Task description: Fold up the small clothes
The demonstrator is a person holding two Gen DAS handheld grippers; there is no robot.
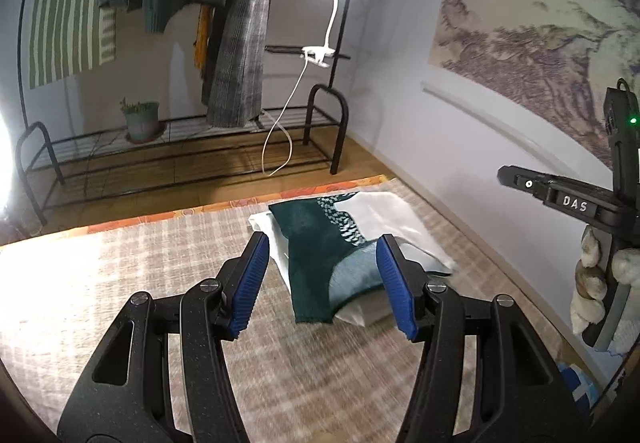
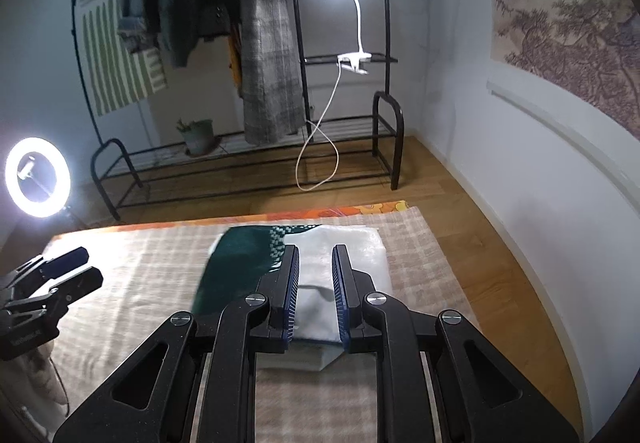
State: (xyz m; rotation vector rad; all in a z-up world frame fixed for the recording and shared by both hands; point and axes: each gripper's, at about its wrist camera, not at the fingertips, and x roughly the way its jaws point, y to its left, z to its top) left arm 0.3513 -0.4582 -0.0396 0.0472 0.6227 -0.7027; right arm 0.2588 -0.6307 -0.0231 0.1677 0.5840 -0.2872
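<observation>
A folded garment (image 1: 320,263) lies on the checked cloth (image 1: 120,283) — behind it stands the rack (image 1: 180,147), wall to the right.

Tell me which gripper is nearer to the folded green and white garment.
Right. The right gripper hangs directly over the folded green and white garment, jaws open. The left gripper sits off to its left, jaws open wide.
</observation>
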